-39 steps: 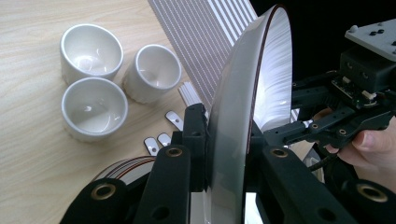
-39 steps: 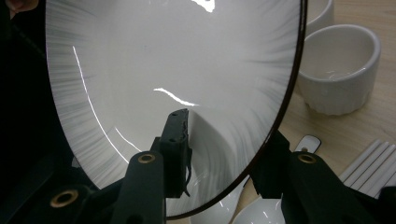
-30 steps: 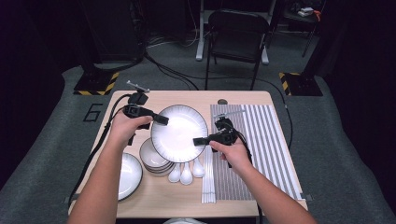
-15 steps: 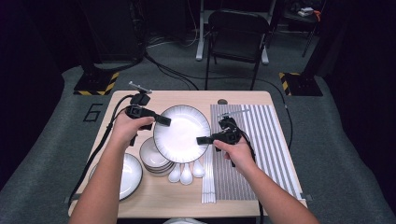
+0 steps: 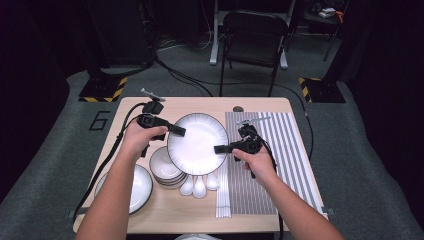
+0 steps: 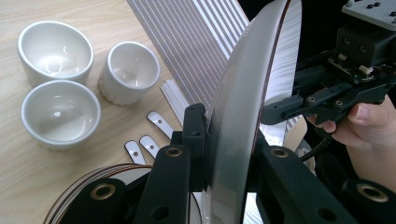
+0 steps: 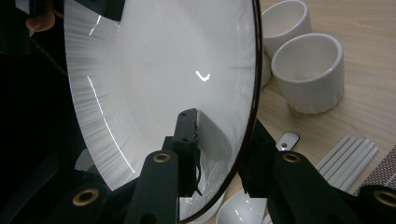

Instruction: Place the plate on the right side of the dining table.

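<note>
Plate (image 5: 196,143), white with a dark rim, is held above the counter (image 5: 165,212) middle; left tongs (image 5: 176,131) clamp its left rim, while right tongs (image 5: 221,149), jaws just closing, straddle its right rim beside the striped mat (image 5: 280,150).

A light wooden table (image 5: 150,107) stands on grey carpet (image 5: 350,165) in a dark room. Behind it sit a black chair (image 5: 254,30) and two black stands with yellow-striped bases (image 5: 102,90).
</note>
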The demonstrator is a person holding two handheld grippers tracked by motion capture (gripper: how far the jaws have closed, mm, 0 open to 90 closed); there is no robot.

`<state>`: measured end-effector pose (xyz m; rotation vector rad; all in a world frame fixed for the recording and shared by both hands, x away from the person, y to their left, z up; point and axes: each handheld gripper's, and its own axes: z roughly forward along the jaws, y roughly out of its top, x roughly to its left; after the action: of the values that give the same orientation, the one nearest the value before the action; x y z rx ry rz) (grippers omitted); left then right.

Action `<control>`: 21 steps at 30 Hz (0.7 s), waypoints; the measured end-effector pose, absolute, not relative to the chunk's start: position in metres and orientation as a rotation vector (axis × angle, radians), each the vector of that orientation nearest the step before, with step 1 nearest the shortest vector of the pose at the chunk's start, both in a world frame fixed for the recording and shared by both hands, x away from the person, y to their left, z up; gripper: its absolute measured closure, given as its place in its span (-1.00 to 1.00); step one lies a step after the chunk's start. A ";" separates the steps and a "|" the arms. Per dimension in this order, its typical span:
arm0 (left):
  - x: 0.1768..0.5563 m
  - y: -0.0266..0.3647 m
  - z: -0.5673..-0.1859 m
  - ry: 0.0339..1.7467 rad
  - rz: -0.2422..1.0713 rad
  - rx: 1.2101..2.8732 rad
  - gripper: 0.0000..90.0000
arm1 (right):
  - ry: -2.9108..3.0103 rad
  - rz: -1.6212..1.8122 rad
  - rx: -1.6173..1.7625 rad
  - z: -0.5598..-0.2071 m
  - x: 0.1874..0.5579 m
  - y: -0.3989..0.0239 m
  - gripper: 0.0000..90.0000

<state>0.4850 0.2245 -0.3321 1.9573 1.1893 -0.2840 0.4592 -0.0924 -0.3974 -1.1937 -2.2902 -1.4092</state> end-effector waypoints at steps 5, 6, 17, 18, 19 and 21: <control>0.484 0.223 -0.332 1.181 -0.280 1.959 0.75 | -2.292 -1.416 -1.191 -0.396 0.459 -0.095 0.61; 0.483 0.223 -0.332 1.180 -0.279 1.961 0.75 | -2.292 -1.415 -1.190 -0.396 0.459 -0.095 0.61; 0.482 0.216 -0.335 1.166 -0.292 1.954 0.75 | -2.303 -1.425 -1.199 -0.393 0.456 -0.102 0.62; 0.483 0.216 -0.336 1.164 -0.294 1.956 0.75 | -2.304 -1.424 -1.200 -0.393 0.456 -0.103 0.62; 0.483 0.216 -0.336 1.161 -0.295 1.959 0.75 | -2.305 -1.424 -1.197 -0.393 0.456 -0.103 0.62; 0.483 0.215 -0.337 1.158 -0.304 1.957 0.75 | -2.303 -1.424 -1.198 -0.393 0.457 -0.104 0.63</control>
<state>0.4828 0.2151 -0.3366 1.9572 1.1577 -0.3036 0.4565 -0.1041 -0.3930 -1.1984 -2.3030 -1.4243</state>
